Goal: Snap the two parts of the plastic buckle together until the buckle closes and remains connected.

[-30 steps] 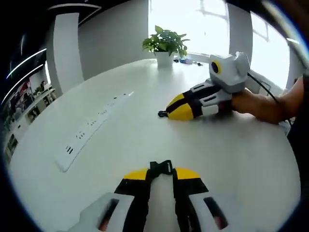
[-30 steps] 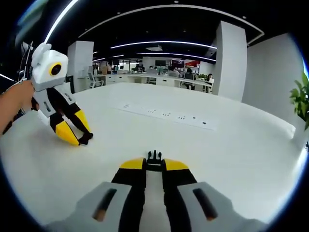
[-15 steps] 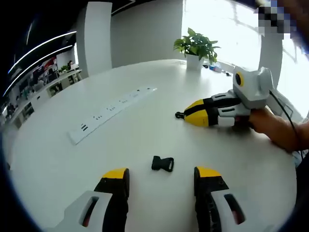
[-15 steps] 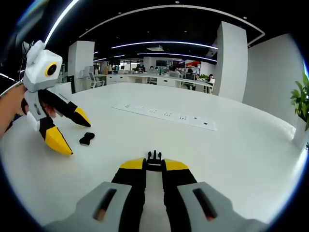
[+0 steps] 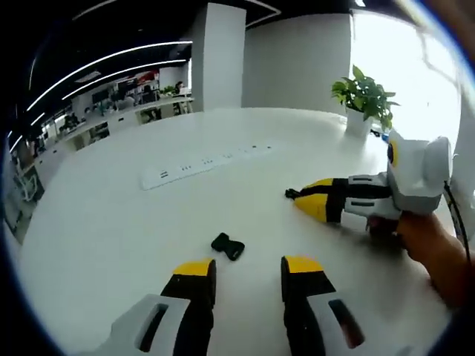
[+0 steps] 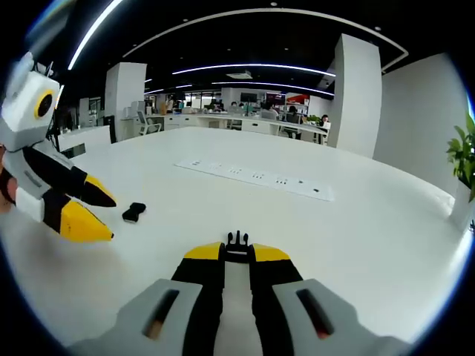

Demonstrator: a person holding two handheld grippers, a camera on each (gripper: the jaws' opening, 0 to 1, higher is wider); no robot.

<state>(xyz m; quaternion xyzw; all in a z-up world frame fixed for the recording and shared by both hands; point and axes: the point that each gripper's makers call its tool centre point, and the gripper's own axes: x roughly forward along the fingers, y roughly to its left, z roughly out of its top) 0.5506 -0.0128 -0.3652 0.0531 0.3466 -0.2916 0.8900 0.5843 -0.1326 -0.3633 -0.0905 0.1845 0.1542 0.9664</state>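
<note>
One black buckle part (image 5: pixel 228 245) lies loose on the white table (image 5: pixel 104 222), just ahead of my left gripper (image 5: pixel 249 268), whose jaws stand open and apart from it. In the right gripper view the same part (image 6: pixel 133 213) rests on the table (image 6: pixel 356 245) beside the left gripper (image 6: pixel 99 213), which hovers open at the left. My right gripper (image 6: pixel 237 252) is shut on the other black buckle part (image 6: pixel 237 238), whose prongs stick out past the tips. From the left gripper view, the right gripper (image 5: pixel 295 196) lies low on the table at the right, with that part (image 5: pixel 290 194) at its tip.
A long white power strip (image 5: pixel 208 162) (image 6: pixel 256 178) runs flush in the table beyond the buckle parts. A potted plant (image 5: pixel 364 96) (image 6: pixel 464 159) stands near the far edge. A person's hand (image 5: pixel 430 252) holds the right gripper. Office desks sit far behind.
My left gripper opened, left its buckle part on the table and drew back from it. The right gripper stays still, shut on its part.
</note>
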